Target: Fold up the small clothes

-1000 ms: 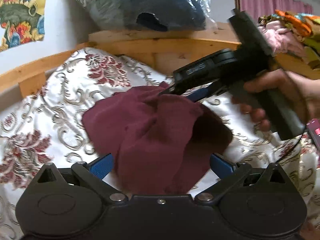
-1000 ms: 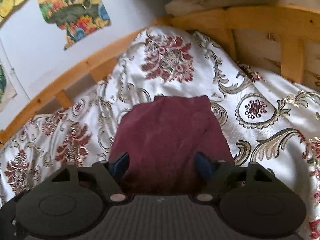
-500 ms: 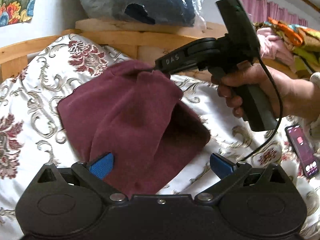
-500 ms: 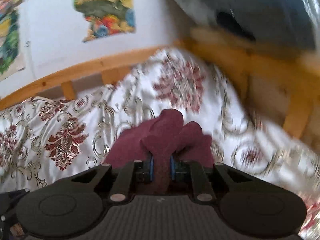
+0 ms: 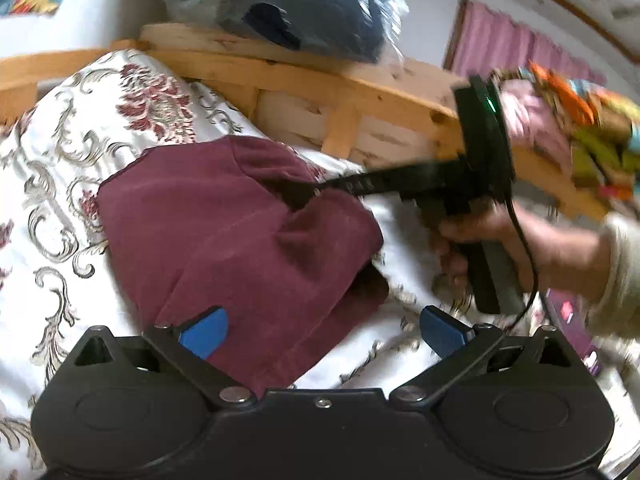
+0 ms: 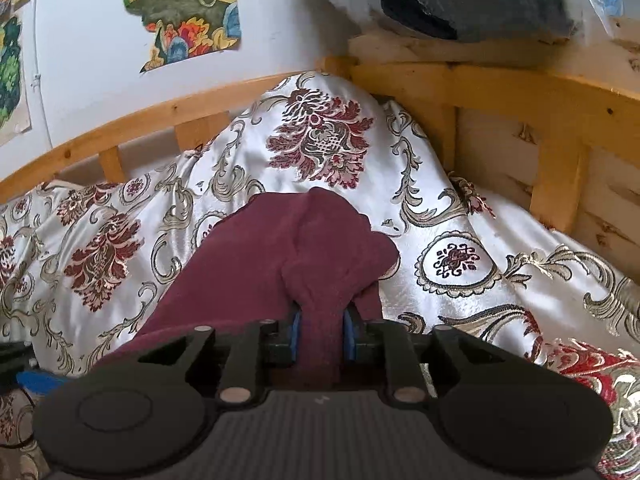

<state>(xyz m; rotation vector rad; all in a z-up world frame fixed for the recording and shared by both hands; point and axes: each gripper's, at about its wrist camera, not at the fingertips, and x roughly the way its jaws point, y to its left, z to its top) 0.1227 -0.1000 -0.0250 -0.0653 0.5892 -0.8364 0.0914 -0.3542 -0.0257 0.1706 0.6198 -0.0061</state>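
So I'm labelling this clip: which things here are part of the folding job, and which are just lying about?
Part of the job:
- maroon garment, on the bedspread
- right tool, pinching a bunch of it
- left tool, open beside it

Lying about:
- patterned bedspread
- wooden bed frame
- plastic-wrapped bundle on the frame
- clothes pile
- posters
- phone

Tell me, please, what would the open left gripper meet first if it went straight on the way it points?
Most likely the maroon garment: it lies on the patterned bedspread between and just beyond the left gripper, whose jaws stand wide apart. Depth is hard to judge, so whether it is already touching is unclear.
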